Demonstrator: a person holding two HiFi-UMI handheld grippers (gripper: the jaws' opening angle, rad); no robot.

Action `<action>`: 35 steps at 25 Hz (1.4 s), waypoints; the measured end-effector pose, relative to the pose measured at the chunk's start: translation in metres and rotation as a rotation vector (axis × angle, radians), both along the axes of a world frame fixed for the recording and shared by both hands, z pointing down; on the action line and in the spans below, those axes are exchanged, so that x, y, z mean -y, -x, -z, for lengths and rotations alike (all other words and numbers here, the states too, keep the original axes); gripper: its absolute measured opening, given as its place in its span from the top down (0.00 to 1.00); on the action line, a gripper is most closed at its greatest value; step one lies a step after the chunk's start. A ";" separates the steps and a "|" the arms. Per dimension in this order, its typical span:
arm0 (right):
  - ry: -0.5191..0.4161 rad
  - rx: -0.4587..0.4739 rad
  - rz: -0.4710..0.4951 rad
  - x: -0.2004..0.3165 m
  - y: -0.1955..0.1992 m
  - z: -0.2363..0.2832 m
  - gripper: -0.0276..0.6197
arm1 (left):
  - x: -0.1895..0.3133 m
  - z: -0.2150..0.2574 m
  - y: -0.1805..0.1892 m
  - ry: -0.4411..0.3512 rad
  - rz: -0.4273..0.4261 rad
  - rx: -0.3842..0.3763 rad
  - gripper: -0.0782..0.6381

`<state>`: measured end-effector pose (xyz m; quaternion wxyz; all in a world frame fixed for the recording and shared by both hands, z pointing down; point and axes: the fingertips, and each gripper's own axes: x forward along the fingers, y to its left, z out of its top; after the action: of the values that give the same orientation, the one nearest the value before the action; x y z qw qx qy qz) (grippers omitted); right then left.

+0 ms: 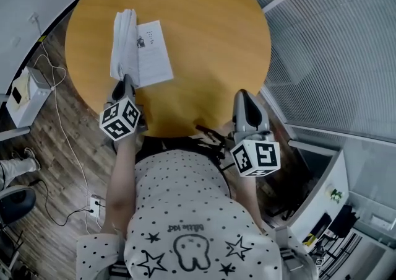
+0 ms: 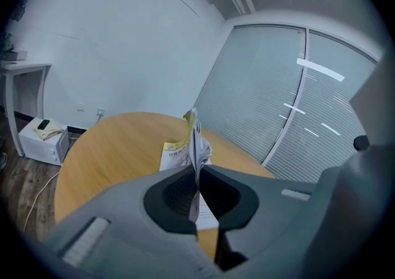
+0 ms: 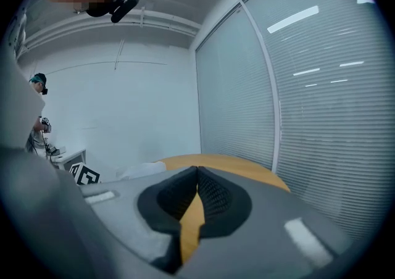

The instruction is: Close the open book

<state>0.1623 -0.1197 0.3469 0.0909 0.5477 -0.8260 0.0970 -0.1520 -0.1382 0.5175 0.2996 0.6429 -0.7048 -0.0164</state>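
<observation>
An open book [image 1: 153, 56] lies at the left side of the round wooden table [image 1: 204, 31]. Its right-hand page lies flat, while a sheaf of pages [image 1: 123, 43] on its left side stands lifted. My left gripper [image 1: 127, 82] is shut on the near edge of that sheaf. In the left gripper view the pages [image 2: 197, 142] rise upright out of the left gripper [image 2: 197, 176], with the flat page [image 2: 174, 154] behind them. My right gripper [image 1: 243, 98] hovers over the table's front edge, right of the book. The right gripper [image 3: 197, 173] is shut with nothing in it.
A small white appliance [image 1: 23, 95] sits on the wooden floor left of the table, with cables [image 1: 62, 136] trailing nearby. Window blinds [image 1: 334, 49] run close along the table's right side. A person [image 3: 38, 120] stands far off by the wall.
</observation>
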 end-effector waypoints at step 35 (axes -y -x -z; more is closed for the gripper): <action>-0.023 -0.009 0.004 0.013 0.002 0.009 0.95 | 0.019 -0.009 -0.036 0.067 -0.162 0.167 0.86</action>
<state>0.1605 -0.1330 0.3379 0.0885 0.5477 -0.8276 0.0846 -0.1162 -0.1568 0.5262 0.2615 0.6864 -0.6732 0.0853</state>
